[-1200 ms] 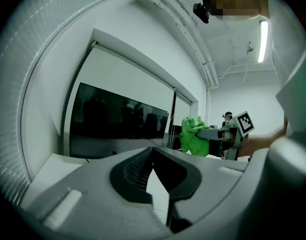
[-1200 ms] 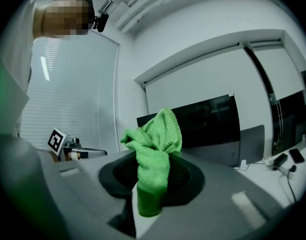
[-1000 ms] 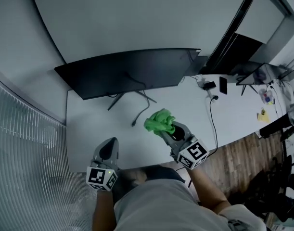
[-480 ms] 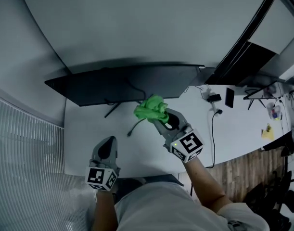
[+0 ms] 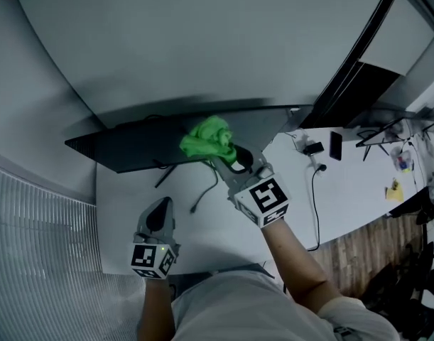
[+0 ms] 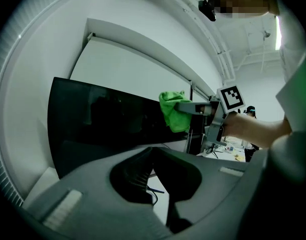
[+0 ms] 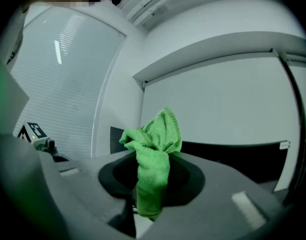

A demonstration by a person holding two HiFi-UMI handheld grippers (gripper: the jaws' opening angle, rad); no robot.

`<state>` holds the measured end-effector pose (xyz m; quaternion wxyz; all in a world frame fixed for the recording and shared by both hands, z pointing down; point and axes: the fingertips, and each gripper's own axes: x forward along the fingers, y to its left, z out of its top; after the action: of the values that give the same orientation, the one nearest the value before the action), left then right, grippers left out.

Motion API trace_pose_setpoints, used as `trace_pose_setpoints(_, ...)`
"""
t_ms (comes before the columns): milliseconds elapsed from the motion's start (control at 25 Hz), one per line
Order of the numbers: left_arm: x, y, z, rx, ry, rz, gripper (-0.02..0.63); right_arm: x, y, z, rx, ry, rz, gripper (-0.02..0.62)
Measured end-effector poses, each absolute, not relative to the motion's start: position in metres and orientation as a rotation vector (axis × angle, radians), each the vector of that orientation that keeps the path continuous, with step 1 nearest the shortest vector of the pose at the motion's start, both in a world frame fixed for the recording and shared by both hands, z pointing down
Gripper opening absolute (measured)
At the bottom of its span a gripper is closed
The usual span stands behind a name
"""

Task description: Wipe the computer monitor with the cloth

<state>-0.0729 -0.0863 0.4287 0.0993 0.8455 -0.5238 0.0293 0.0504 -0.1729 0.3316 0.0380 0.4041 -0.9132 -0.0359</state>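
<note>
Cloth (image 5: 208,139): green, bunched, clamped in your right hand-held gripper (image 5: 222,159). The right gripper view shows both jaws closed on its lower part, with the crumpled upper part standing out beyond the jaw tips.

Position: you hold the right hand-held gripper raised over the worktop (image 5: 124,194), pointing at the computer monitor (image 5: 131,144). In the head view the cloth overlaps the monitor's upper edge, right of its middle. In the left gripper view the cloth sits against the dark screen near its upper right part. Whether it actually touches the glass cannot be told from any view.

Your left hand-held gripper (image 6: 153,149): jaws together, nothing between them. It is low over the near edge of the worktop, well apart from the monitor and the cloth, and aimed at the screen.

Other: a dark cable (image 5: 202,194) lies on the worktop, between the two hand-held grippers in the head view.
</note>
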Motion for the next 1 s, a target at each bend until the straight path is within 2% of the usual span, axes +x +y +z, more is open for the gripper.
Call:
trace_pose_setpoints(560, -0.109, -0.138, 0.41, 2.632, -1.38, 0.03, 0.009, 0.014, -0.221, 0.293, 1.439, -2.616, -0.283, 0.104)
trace_pose_setpoints(1000, -0.107, -0.158, 0.413, 2.647, -1.28, 0.004, 0.009, 0.004, -0.246, 0.291, 1.44, -2.466, -0.385, 0.104)
